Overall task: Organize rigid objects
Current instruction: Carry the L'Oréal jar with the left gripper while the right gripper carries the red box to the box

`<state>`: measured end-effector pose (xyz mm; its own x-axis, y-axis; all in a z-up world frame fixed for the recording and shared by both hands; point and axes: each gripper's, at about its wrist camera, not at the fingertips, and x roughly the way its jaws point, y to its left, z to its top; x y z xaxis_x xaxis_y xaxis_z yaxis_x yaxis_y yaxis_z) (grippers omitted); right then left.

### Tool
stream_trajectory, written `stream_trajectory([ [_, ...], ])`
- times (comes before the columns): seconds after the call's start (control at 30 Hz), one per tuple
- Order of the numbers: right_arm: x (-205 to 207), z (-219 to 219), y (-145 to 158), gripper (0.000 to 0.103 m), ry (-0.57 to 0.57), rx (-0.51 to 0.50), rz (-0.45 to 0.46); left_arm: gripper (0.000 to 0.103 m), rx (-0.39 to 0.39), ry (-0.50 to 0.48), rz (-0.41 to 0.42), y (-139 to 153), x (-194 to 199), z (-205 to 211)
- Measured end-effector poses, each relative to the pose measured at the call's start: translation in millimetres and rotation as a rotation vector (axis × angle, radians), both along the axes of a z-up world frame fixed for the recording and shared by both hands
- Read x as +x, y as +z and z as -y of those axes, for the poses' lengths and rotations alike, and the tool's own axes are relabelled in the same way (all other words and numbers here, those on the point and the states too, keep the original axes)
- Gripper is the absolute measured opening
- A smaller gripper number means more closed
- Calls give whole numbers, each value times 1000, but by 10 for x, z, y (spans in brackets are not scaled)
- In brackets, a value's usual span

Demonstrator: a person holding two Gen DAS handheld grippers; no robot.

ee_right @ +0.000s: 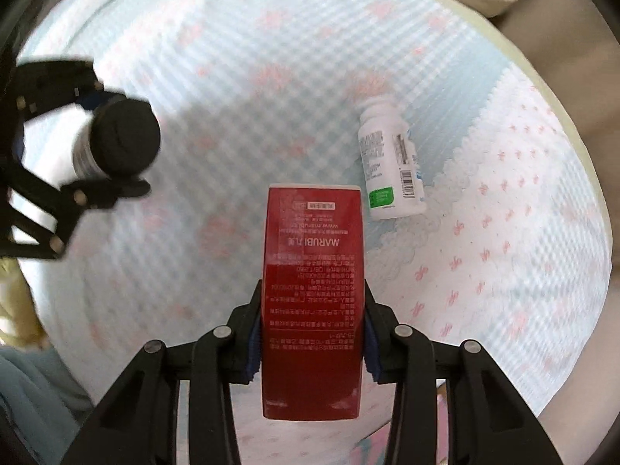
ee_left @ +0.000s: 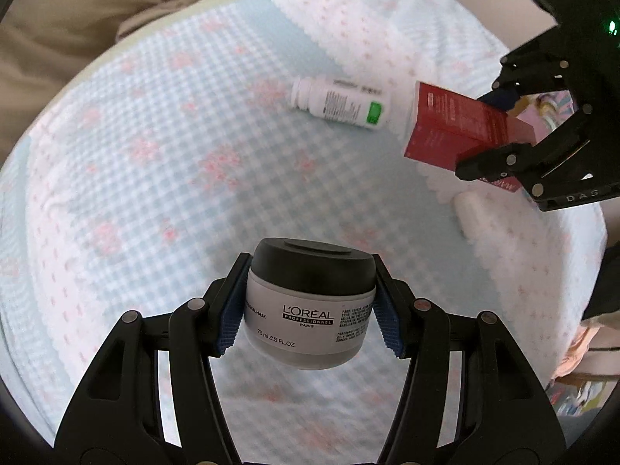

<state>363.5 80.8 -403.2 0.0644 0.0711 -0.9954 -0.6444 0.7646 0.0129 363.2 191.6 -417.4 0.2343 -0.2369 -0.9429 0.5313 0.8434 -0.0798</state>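
Red carton (ee_right: 313, 302) is the biggest thing going: tall, glossy, white print down its face, pinched between the right gripper (ee_right: 312, 345) pads and held up over the bedspread (ee_right: 240, 89). Next is the grey jar (ee_left: 310, 306) with a black lid, clamped at its sides by the left gripper (ee_left: 310, 310), also clear of the bedspread. Smallest is a white bottle (ee_left: 341, 104) with a green label patch, lying on its side on the bedspread, just beyond the carton's far end. The carton's print is too small to read, and its lower end is cut off behind the fingers. Near the carton there's something pale and roundish (ee_left: 471, 209) on the bedspread, can't tell what. Beige fabric (ee_left: 77, 19) bunches up past the bedspread's edge.
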Motion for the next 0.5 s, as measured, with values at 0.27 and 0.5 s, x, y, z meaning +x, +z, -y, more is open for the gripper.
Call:
stream_trajectory([
  [0.27, -339, 114, 885, 38, -173, 121, 39, 55, -61, 43, 54, 851, -443, -62],
  [0.5, -757, 458, 1559, 38, -292, 199, 76, 55, -94, 67, 89, 1418, -811, 89],
])
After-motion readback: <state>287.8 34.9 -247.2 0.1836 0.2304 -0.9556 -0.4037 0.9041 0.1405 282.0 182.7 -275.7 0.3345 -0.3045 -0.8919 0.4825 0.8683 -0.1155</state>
